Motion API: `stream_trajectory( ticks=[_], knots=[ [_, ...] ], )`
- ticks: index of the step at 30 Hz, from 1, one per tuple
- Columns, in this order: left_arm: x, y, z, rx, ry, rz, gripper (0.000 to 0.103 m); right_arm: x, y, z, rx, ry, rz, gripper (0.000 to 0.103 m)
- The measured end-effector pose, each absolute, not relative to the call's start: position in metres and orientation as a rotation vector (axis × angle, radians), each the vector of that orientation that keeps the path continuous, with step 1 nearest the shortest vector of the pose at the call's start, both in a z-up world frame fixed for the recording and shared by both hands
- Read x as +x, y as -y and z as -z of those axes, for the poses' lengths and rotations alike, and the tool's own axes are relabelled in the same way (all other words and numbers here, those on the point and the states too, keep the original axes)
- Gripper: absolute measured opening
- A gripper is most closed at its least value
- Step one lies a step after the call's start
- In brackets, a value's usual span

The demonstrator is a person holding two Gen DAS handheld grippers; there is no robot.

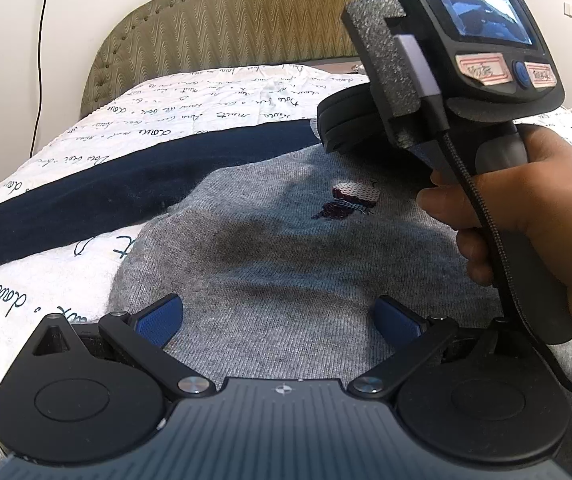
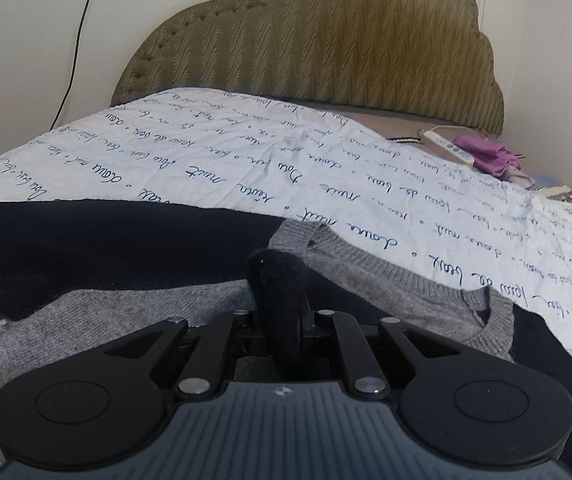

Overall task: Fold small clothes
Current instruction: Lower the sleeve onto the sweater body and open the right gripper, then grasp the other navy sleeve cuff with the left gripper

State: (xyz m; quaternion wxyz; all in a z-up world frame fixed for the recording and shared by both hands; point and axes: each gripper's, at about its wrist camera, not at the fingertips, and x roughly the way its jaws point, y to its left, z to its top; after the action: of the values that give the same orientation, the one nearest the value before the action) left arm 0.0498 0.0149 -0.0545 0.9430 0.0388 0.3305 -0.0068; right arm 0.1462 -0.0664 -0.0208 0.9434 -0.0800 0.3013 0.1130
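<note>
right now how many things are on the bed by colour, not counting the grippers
grey and navy: 1, the sweater, navy part pinched in the shut right gripper
white with script: 1, the bedspread
purple: 1, a bundle of cloth
white: 1, a remote-like controller
total: 4
The left gripper is open over the sweater.

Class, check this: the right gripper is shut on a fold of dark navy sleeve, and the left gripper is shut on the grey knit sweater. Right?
Half right. The left gripper is open above the grey knit sweater, as the left wrist view shows; the right gripper is indeed shut on the dark navy sleeve.
</note>
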Motion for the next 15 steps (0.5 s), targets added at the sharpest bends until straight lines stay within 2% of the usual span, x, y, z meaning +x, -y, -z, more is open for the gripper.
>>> stream_trajectory(
  ticks=[5, 6, 8, 12, 15],
  knots=[
    [0.051, -0.014, 0.055, 0.081, -0.675, 0.013, 0.103, 0.142, 0.069, 0.016, -0.119, -0.620, -0.271, 0.017],
    [0.051, -0.014, 0.055, 0.081, -0.676, 0.013, 0.103, 0.142, 0.069, 0.015, -0.108, -0.626, -0.285, 0.024],
    [0.051, -0.014, 0.054, 0.082, -0.679, 0.010, 0.103, 0.143, 0.073, 0.013, -0.046, -0.645, -0.331, 0.029],
    [0.048, -0.018, 0.043, 0.111, -0.661, -0.033, 0.103, 0.142, 0.082, 0.008, 0.063, -0.656, -0.381, 0.029],
    [0.043, -0.022, 0.030, 0.172, -0.615, -0.106, 0.103, 0.144, 0.080, 0.009, 0.043, -0.691, -0.386, 0.029]
  ],
)
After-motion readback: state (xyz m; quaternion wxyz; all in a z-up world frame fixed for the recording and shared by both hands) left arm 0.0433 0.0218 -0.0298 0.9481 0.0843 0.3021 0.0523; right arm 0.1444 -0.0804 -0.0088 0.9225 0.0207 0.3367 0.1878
